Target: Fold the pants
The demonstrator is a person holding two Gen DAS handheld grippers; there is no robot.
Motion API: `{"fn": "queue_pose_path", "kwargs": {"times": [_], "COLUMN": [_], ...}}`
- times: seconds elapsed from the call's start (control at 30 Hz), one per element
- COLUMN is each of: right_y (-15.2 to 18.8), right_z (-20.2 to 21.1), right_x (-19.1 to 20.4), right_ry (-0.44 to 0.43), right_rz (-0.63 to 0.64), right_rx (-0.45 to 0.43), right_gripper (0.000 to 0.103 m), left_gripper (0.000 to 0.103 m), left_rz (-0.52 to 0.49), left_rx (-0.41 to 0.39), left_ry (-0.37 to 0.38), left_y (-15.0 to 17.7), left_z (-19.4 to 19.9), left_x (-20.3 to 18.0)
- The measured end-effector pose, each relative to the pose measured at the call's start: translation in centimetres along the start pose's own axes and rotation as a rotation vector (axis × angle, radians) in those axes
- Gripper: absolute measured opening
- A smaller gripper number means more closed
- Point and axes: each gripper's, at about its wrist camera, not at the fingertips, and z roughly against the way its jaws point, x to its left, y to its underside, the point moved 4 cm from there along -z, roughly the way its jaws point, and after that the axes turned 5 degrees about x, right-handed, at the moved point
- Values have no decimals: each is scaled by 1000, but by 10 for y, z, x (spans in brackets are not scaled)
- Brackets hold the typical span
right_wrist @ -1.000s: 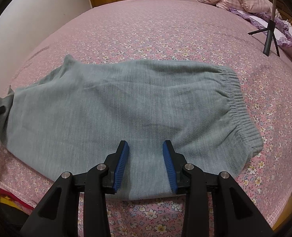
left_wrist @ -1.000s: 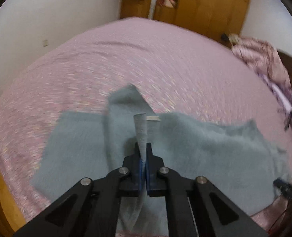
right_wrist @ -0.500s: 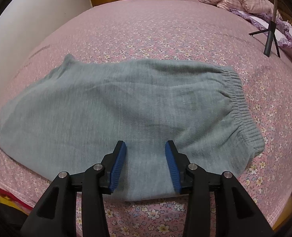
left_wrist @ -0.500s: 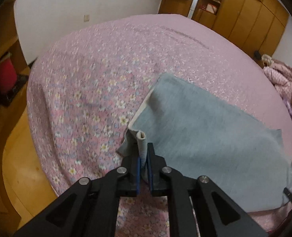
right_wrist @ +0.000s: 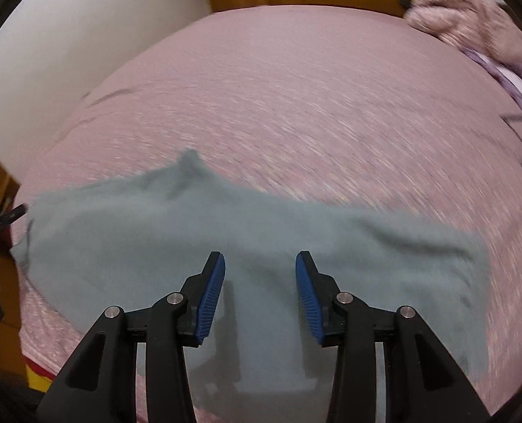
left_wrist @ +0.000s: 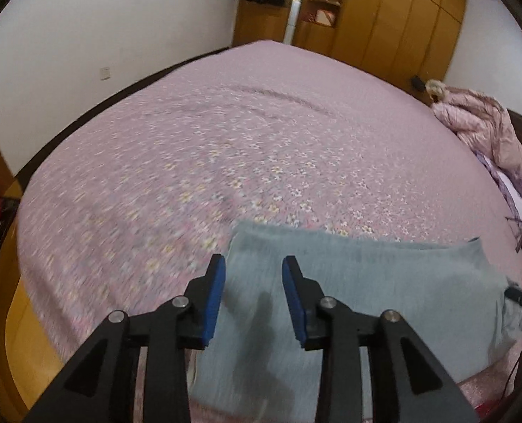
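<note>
Pink flowered bedding covers the bed (left_wrist: 261, 134) in front of you, with white walls on the left and wooden wardrobes (left_wrist: 394, 21) along the far side. Your grey pants (left_wrist: 384, 282) lie flat on the bed at its near edge, folded into a wide band that runs along that edge. Your left tool (left_wrist: 253, 275) hangs over the left end of the pants with its blue pads spread apart and nothing between them. Your right tool (right_wrist: 260, 271) is also spread wide and empty, poised above the middle of the pants (right_wrist: 261, 232); its shadow falls on the cloth just below. A pink quilt (left_wrist: 483, 127) is bunched up at the bed's far right corner. Both views are smeared, so the finer creases in the cloth cannot be made out.
</note>
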Motion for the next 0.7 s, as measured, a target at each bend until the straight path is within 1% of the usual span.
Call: {"fn": "queue_pose_path", "kwargs": {"times": [0.13, 0.23, 0.33, 0.43, 0.57, 0.6, 0.67, 0.7], "right_y": [-22, -36, -44, -54, -63, -65, -65, -68], "right_z": [-14, -28, -43, -57, -68, -71, -77, -81], "right_x": [17, 25, 34, 43, 54, 56, 56, 58], "right_ry": [-30, -43, -56, -45, -27, -25, -29, -36], "right_rz": [53, 86, 109, 151, 206, 212, 211, 208], "right_rx": [13, 25, 47, 54, 47, 48, 56, 59], "right_gripper": [43, 43, 43, 43, 43, 43, 43, 43], "left_gripper": [35, 35, 35, 35, 33, 23, 8, 5], "left_rz": [-14, -25, -43, -32, -47, -52, -52, -49], "left_rx": [34, 55, 57, 61, 56, 56, 65, 65], "left_ry": [0, 22, 16, 16, 17, 25, 45, 51], "left_y": [-12, -10, -5, -6, -6, -5, -4, -4], "left_z": [-18, -25, -30, -35, -37, -37, -38, -38], "left_x": [-3, -7, -9, -4, -7, -8, -10, -11]}}
